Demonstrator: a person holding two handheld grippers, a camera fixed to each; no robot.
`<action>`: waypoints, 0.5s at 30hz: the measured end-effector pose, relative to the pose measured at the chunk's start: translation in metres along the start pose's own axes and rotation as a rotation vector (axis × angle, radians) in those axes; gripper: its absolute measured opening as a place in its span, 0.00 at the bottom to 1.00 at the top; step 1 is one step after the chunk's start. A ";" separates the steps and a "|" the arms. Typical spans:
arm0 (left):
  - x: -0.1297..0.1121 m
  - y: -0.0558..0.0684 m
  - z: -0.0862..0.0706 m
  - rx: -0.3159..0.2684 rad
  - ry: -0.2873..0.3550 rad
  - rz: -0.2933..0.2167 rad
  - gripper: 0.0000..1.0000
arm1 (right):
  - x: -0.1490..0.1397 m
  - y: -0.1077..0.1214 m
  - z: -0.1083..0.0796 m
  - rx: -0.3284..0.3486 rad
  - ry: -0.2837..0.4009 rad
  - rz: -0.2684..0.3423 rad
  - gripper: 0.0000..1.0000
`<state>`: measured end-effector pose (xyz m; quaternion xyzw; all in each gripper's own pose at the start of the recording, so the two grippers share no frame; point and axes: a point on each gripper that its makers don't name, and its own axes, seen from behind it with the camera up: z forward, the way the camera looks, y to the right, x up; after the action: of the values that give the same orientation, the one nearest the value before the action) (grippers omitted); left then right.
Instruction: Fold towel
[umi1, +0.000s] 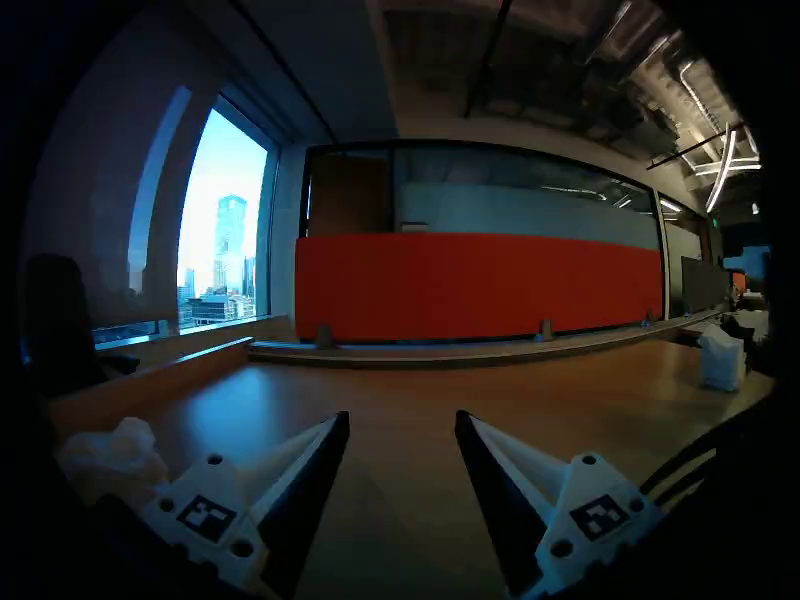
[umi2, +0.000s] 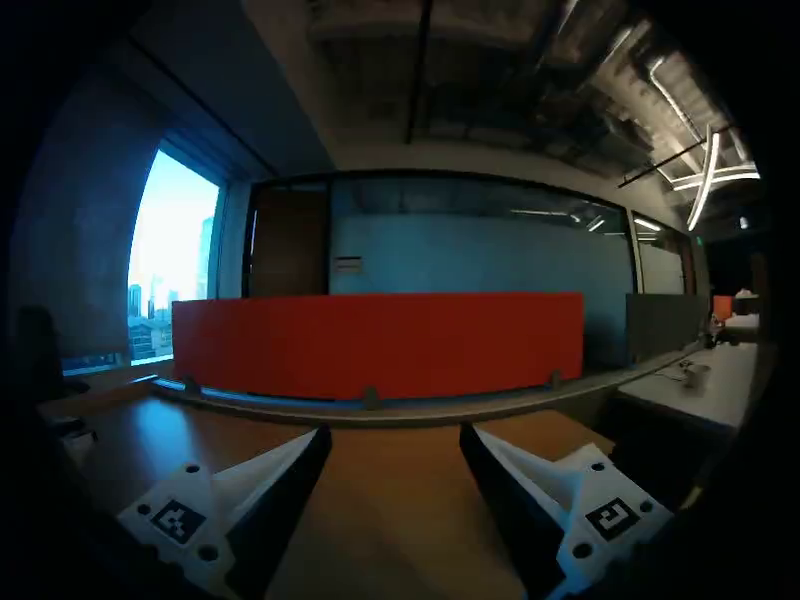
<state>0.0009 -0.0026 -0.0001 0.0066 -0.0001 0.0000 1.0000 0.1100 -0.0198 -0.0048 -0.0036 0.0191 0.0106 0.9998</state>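
In the left gripper view my left gripper (umi1: 400, 425) hangs open over the bare wooden table (umi1: 420, 400), nothing between its fingers. A crumpled white towel (umi1: 110, 455) lies at the far left edge, just beside the left finger (umi1: 290, 480). Another white crumpled thing (umi1: 722, 358) sits at the far right of the table. In the right gripper view my right gripper (umi2: 395, 440) is open too, above the wooden table (umi2: 400, 500), holding nothing.
A red divider panel (umi1: 480, 285) stands along the table's far edge, also the red divider (umi2: 380, 345) in the right gripper view. A bright window (umi1: 225, 240) is at the left. A dark chair (umi1: 55, 320) stands at the left. A white desk (umi2: 700, 385) lies to the right.
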 end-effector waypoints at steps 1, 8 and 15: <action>0.000 0.000 0.000 0.000 0.000 0.000 0.77 | -0.004 0.003 0.000 -0.005 0.002 0.003 0.99; 0.000 0.000 0.000 0.000 0.001 -0.001 0.77 | -0.026 0.017 0.000 -0.016 0.010 0.018 0.99; 0.000 0.001 0.000 0.000 0.000 0.000 0.78 | -0.054 0.034 0.003 -0.044 -0.003 0.035 0.99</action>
<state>0.0008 -0.0020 -0.0003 0.0066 -0.0001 0.0000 1.0000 0.0557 0.0129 0.0003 -0.0251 0.0173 0.0283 0.9991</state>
